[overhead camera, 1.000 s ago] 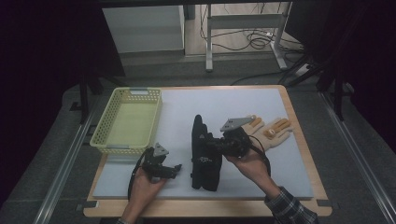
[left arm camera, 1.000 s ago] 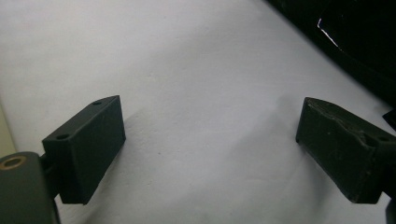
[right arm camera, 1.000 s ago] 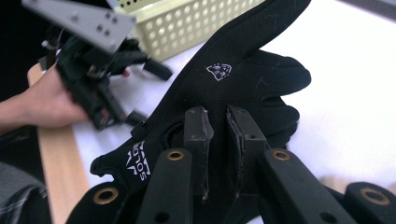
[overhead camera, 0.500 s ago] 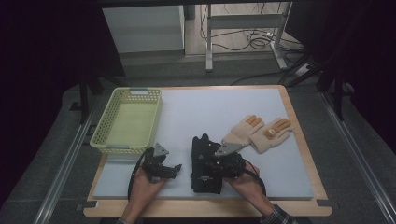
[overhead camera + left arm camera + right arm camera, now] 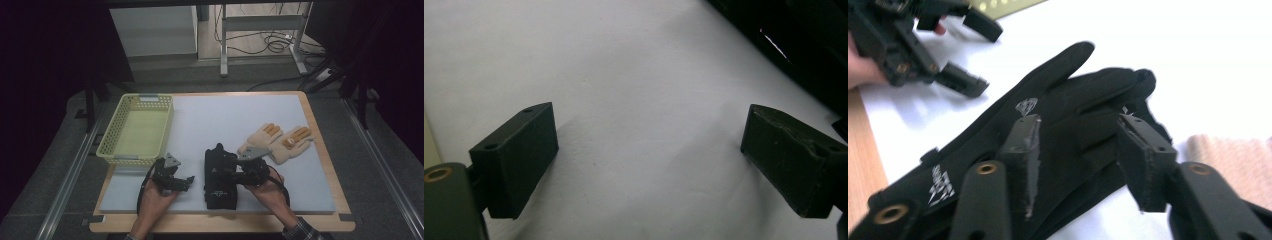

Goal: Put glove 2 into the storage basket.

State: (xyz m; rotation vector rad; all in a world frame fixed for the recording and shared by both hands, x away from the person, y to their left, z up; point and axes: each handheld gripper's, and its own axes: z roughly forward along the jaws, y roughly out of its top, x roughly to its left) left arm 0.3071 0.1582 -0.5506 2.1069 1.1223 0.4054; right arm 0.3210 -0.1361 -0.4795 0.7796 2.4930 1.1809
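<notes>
Black gloves (image 5: 219, 175): lying flat on the white mat (image 5: 220, 120), near edge, between my two grippers. My right gripper (image 5: 1078, 150): jaws just opening, spread over the gloves, no pinch. My left gripper (image 5: 644, 155): spread wide, empty, over bare mat.

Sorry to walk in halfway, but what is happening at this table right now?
A person works with a gripper in each hand. The right gripper is over the black gloves lying at the front of the white mat; its jaws have just been opening and stand apart above the fabric. The left gripper rests open on the bare mat. A tan pair of gloves lies to the right and a yellow basket to the left.
</notes>
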